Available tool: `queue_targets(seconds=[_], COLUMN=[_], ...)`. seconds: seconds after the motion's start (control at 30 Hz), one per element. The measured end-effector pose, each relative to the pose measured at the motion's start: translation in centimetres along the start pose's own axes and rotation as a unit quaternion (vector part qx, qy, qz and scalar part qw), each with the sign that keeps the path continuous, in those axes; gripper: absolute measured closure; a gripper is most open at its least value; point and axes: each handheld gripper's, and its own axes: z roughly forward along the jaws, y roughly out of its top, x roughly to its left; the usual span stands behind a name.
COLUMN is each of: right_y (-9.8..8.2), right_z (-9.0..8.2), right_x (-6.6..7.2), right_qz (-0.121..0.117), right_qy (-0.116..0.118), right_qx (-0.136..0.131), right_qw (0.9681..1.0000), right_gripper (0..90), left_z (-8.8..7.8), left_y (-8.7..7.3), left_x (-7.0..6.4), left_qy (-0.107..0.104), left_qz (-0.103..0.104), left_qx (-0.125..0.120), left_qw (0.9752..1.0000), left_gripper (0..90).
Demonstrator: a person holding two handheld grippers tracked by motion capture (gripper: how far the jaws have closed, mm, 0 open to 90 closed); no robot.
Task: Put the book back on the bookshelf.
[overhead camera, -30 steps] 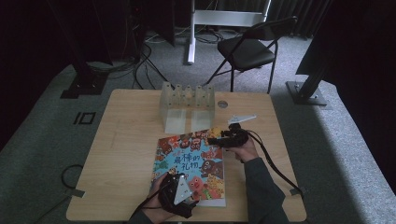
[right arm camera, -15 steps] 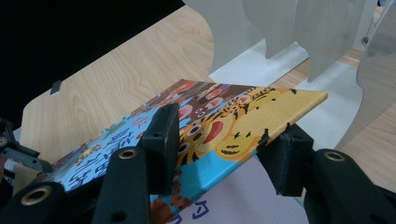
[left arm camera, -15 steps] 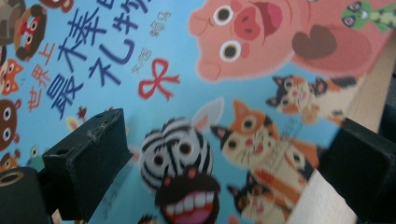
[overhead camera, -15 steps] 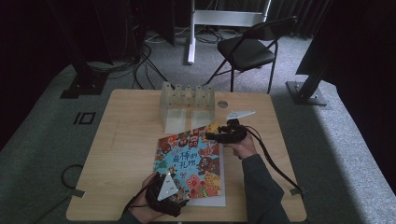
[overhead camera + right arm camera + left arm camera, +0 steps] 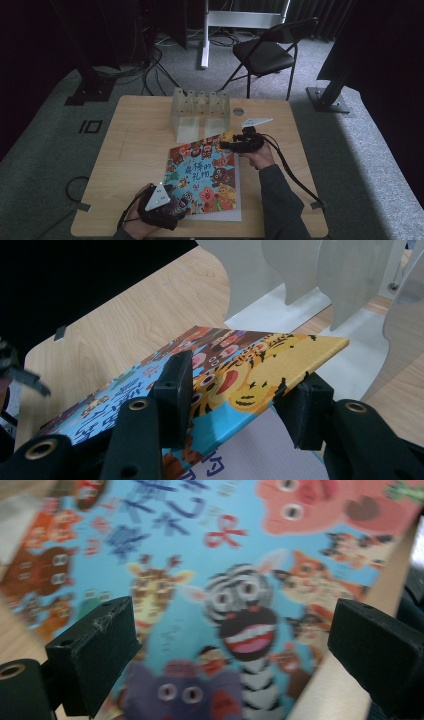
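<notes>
I see the desk (image 5: 135, 150) as a pale wooden top, with a black folding chair (image 5: 265, 52) on the grey carpet beyond its far edge. At the far middle of the desk stands a clear plastic rack (image 5: 200, 112) with a row of upright dividers. Near to it, and a little right of middle, lies a picture book (image 5: 205, 180) with a blue cover full of cartoon animals. Its near end rests flat on the desk. Its far right corner is lifted, a white page showing beneath the cover in the right gripper view.

My right tongs (image 5: 227, 144) hold that raised corner, one jaw on top of the cover and one at its edge; they have just been closing on it. My left tongs (image 5: 182, 206) hover over the book's near left corner, jaws wide, with nothing between them.
</notes>
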Motion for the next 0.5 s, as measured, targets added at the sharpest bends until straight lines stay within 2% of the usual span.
queue_targets(seconds=[0.2,0.33,0.5], right_y=[0.2,0.4,0.5], right_z=[0.0,0.0,0.0], right_x=[0.1,0.2,0.4], right_qz=[-0.001,0.002,0.007], right_qy=[0.0,-0.004,-0.007], right_qx=[0.001,0.002,-0.004], right_qw=[1.0,1.0,0.9999], right_gripper=[52.1,53.9,55.5], left_z=[-0.2,-0.3,-0.1], left_y=[-0.7,-1.2,-1.3], left_x=[2.9,5.2,7.2], left_qy=[0.024,0.027,0.037], left_qz=[-0.041,-0.081,-0.101], left_qx=[-0.003,-0.017,-0.021], left_qw=[0.9989,0.9962,0.994], left_gripper=[6.0,6.0,6.1])
